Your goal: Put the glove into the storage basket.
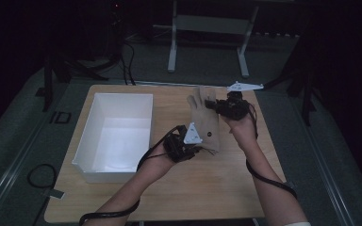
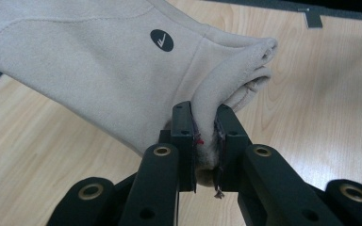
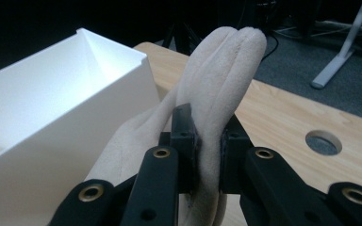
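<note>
High view — your left gripper [image 1: 199, 147] sits near the middle of the table [image 1: 169, 197], its jaws clamped on the cuff end of a beige glove [image 1: 206, 123]. Your right gripper [image 1: 215, 104] is farther from you, toward the table's far edge, jaws clamped on the glove's finger end. The glove hangs stretched between the two grippers, lifted off the wood, fingers pointing away from you. An open white box [image 1: 115, 136] stands on the table to the left of the glove, near but apart from it. Each gripper carries a grey three-cornered plate, and a black cable trails along each of your forearms. Beyond the table lies grey floor with the legs of a white stand [image 1: 172, 47].

Left gripper view — your left gripper [image 2: 206, 141] has its jaws shut on a bunched fold of the glove [image 2: 99, 70] at the cuff edge. The fabric spreads away up and to the left, with a small dark oval logo [image 2: 161, 40] on it. Light wooden table [image 2: 320, 117] shows beneath.

Right gripper view — your right gripper [image 3: 206, 150] has its jaws shut on the glove [image 3: 217, 84] across its fingers; two fingertips stand pressed together above the jaws, and the rest of the fabric drops below left. The white box [image 3: 66, 108] is at the left, just beside the glove. A round hole [image 3: 324, 142] in the table [image 3: 283, 117] shows at the right.
</note>
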Available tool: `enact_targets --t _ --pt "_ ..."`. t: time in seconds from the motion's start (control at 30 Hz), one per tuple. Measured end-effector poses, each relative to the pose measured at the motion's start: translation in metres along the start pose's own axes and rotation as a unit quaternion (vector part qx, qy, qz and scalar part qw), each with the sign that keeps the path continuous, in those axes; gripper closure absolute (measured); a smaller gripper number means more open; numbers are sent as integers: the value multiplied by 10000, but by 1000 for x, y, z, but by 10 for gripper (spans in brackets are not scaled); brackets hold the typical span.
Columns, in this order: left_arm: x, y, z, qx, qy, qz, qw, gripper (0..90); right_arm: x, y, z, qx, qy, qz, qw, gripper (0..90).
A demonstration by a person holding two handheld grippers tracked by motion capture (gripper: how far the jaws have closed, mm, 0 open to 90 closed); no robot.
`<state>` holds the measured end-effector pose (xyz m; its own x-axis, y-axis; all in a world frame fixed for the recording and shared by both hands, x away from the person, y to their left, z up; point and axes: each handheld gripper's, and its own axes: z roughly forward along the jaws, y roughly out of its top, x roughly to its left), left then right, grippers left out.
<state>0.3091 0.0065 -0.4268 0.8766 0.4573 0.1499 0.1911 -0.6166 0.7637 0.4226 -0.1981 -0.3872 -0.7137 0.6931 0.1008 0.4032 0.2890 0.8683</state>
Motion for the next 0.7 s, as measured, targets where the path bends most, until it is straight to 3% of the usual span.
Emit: enact_targets --t 0.27,0.7 --pt "8 2 -16 -36 178 -2 9998 818 9 20 2 -75 31 -107 9999 804" --pt "21 -16 -44 -46 505 -141 9986 818 34 45 26 -76 241 -199 9995 804"
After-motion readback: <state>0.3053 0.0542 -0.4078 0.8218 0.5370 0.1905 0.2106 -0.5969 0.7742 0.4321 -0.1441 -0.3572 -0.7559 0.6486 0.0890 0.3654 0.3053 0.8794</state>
